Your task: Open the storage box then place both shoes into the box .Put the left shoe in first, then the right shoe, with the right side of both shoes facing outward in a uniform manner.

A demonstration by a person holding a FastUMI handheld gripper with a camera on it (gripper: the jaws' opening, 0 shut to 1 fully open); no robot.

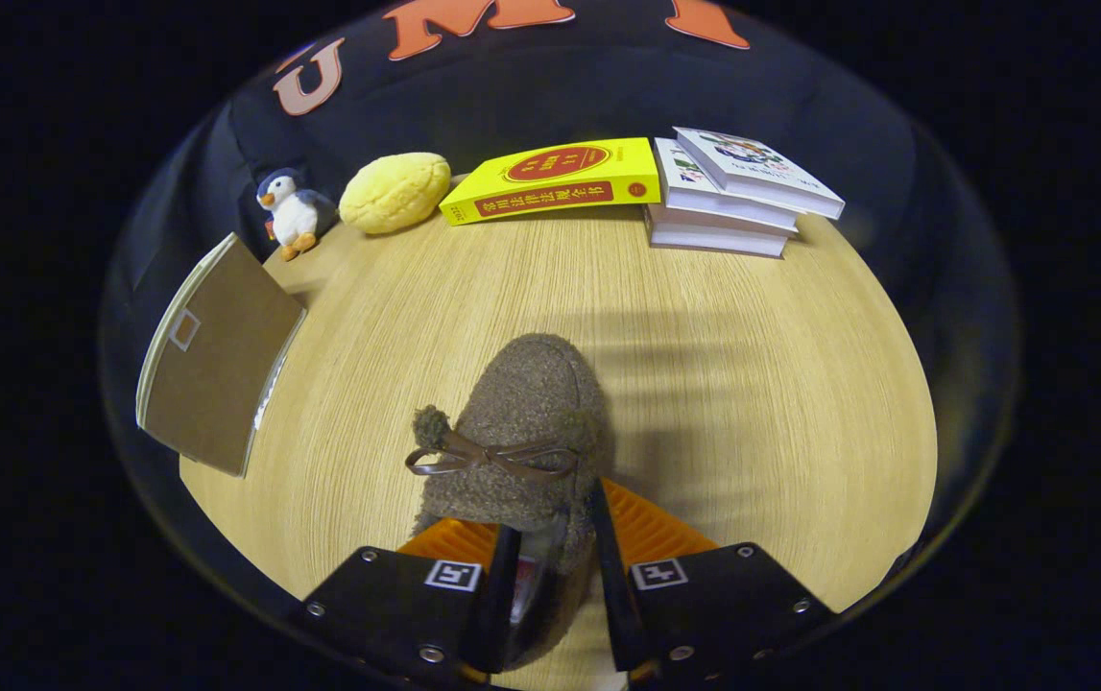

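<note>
The gripper [555, 566] has both fingers clamped on the heel rim of a fuzzy brown shoe [526, 422] with a ribbon bow [492, 459], toe pointing to 12 o'clock over the wooden table [752, 384]. A brown storage box [219, 360] stands at 10 o'clock; a penguin toy [291, 211], yellow plush [394, 192], yellow book [560, 180] and stacked books [732, 197] line the far edge.

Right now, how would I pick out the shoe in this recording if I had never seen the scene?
Start from the light wooden table: books, a penguin toy and a yellow bun-shaped plush line its far edge. The shoe lies nearer, its heel end clamped between the fingers of the hand-held gripper, toe pointing away. It alone is brown and fuzzy, with a thin brown bow and a pompom.
</note>
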